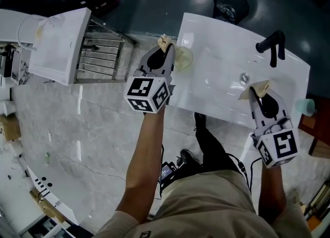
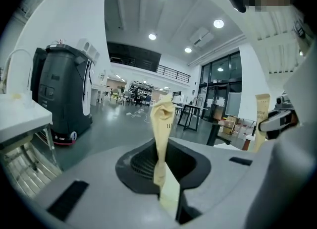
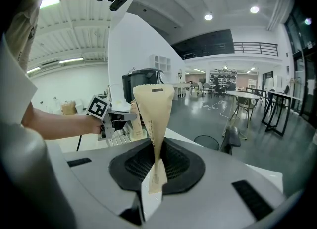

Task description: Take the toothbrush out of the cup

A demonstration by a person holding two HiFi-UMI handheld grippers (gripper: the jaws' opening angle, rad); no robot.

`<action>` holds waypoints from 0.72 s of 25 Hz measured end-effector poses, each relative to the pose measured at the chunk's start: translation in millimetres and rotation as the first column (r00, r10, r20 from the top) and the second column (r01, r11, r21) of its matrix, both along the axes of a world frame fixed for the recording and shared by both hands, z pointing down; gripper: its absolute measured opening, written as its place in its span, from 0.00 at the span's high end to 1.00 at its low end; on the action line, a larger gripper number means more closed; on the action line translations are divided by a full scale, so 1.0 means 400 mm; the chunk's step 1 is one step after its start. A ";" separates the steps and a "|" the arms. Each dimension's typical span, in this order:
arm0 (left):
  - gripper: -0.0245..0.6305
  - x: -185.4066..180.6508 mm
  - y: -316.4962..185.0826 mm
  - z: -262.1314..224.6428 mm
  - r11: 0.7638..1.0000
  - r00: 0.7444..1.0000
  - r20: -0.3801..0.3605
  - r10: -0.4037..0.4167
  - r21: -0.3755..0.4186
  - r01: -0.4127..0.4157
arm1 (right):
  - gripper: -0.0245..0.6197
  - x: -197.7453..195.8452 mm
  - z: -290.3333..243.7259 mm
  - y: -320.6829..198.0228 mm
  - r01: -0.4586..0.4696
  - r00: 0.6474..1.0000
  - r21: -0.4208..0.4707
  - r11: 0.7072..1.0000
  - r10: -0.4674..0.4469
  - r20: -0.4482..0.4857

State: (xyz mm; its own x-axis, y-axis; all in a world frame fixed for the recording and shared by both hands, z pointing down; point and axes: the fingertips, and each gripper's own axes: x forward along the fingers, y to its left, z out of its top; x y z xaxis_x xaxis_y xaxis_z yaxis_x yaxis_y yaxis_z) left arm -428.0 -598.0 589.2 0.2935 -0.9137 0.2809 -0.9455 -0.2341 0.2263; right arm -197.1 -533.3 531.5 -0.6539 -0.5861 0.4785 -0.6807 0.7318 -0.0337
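Observation:
A pale translucent cup (image 1: pixel 183 57) stands at the near left corner of the white washbasin (image 1: pixel 216 98). No toothbrush shows in any view. My left gripper (image 1: pixel 165 42) hovers just left of the cup, at the basin's edge. Its tan taped fingers (image 2: pixel 161 124) are pressed together, shut, with nothing visible between them. My right gripper (image 1: pixel 258 88) is over the basin's near right part, below the drain (image 1: pixel 244 78). Its tan fingers (image 3: pixel 154 109) are shut too and hold nothing. In the right gripper view the left gripper (image 3: pixel 132 123) shows at the left.
A black faucet (image 1: pixel 273 46) rises at the basin's far right. A black bin (image 1: pixel 231 5) stands on the floor behind the basin. A white stand (image 1: pixel 56 44) with a metal rack (image 1: pixel 100 51) is to the left. A teal cup (image 1: pixel 308 106) sits at the right edge.

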 end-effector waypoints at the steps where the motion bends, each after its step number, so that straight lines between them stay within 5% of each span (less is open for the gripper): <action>1: 0.90 -0.002 0.003 -0.018 1.000 1.000 0.001 -0.005 0.019 0.005 | 0.91 0.000 -0.006 0.005 0.001 1.000 0.004 1.000 -0.001 0.001; 10: 0.91 -0.006 0.091 -0.230 0.985 1.000 0.019 -0.013 0.174 0.010 | 0.91 -0.005 -0.090 0.065 0.019 1.000 0.069 0.997 -0.020 0.024; 18: 0.91 -0.036 0.334 -0.476 0.954 0.995 0.086 -0.042 0.300 0.014 | 0.91 -0.042 -0.225 0.206 0.065 0.994 0.154 0.986 -0.077 0.074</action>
